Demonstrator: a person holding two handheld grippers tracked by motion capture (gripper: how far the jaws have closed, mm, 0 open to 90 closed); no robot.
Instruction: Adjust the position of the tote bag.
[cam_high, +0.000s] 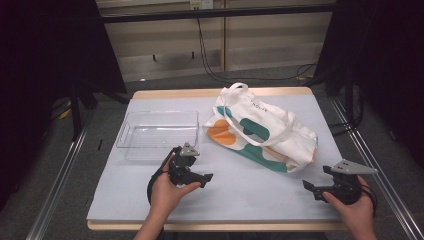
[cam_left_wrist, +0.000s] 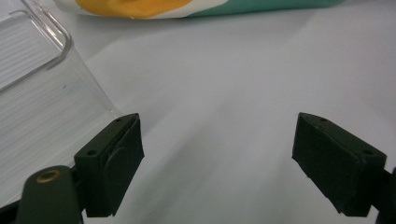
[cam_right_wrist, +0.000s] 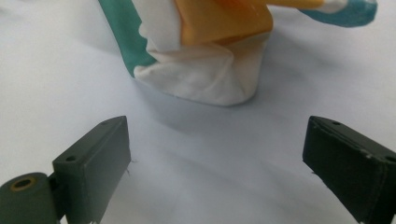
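Note:
A white tote bag (cam_high: 260, 132) printed with teal and orange shapes lies on its side at the table's middle right, handles toward the back. To its left stands an empty clear plastic tray (cam_high: 157, 131). My left gripper (cam_high: 192, 165) rests in front of the tray's near right corner, open, with nothing between its jaws. In the left gripper view, the left gripper (cam_left_wrist: 217, 154) has the tray (cam_left_wrist: 42, 93) at its left and the bag (cam_left_wrist: 140, 7) far ahead. My right gripper (cam_high: 317, 179) is open and empty near the bag's front right corner. The right gripper (cam_right_wrist: 217, 163) faces the bag's folded corner (cam_right_wrist: 210, 70).
The table (cam_high: 240, 195) is covered in pale white sheet, with a wooden edge at front and back. Metal rails run along both sides on the floor. Cables hang behind the table's far edge. Bare surface lies between the two grippers.

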